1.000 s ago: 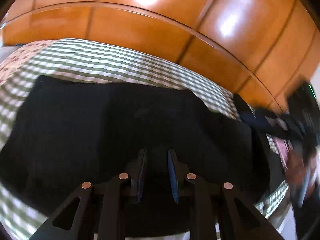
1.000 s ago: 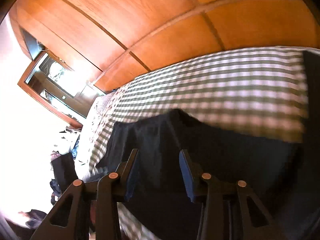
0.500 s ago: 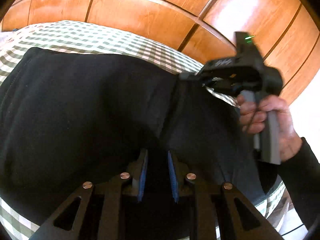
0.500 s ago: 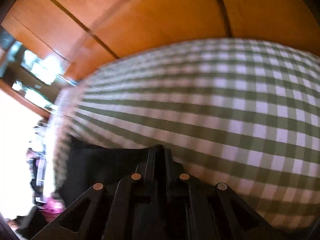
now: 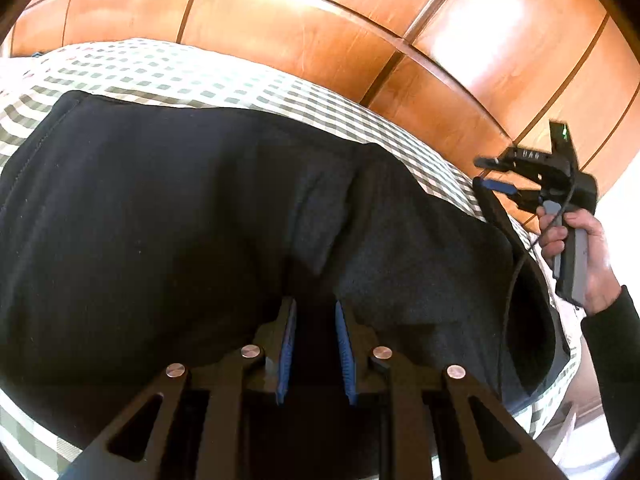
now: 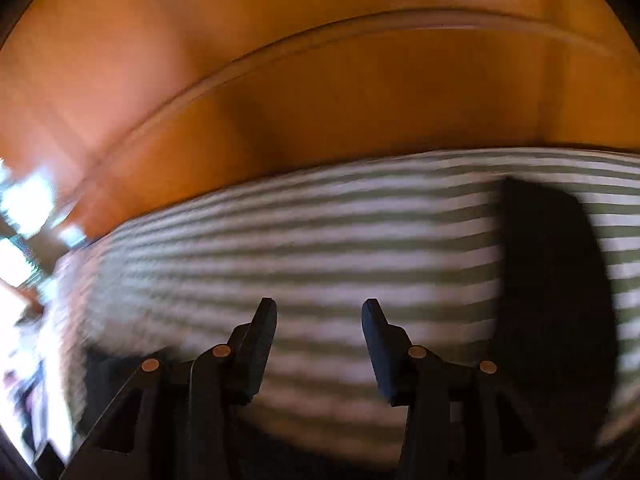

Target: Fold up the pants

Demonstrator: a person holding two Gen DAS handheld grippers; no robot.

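The black pants [image 5: 168, 220] lie spread over the green-checked bed [image 5: 168, 76] and fill most of the left wrist view. My left gripper [image 5: 314, 312] is shut on a fold of the pants at their near edge, blue pads pinching cloth. My right gripper [image 6: 318, 308] is open and empty above bare checked bedding; it also shows in the left wrist view [image 5: 496, 174], held by a hand just off the pants' right end. A dark piece of the pants [image 6: 556, 280] lies to its right in the blurred right wrist view.
Orange wooden wardrobe panels [image 5: 320, 32] stand right behind the bed. The person's hand and dark sleeve [image 5: 592, 264] are at the right. A bright window area [image 6: 24, 216] shows at far left in the right wrist view.
My right gripper was shut on the pants' edge half a second ago; now it is open and has pulled back to the right. My left gripper stays shut on the pants.
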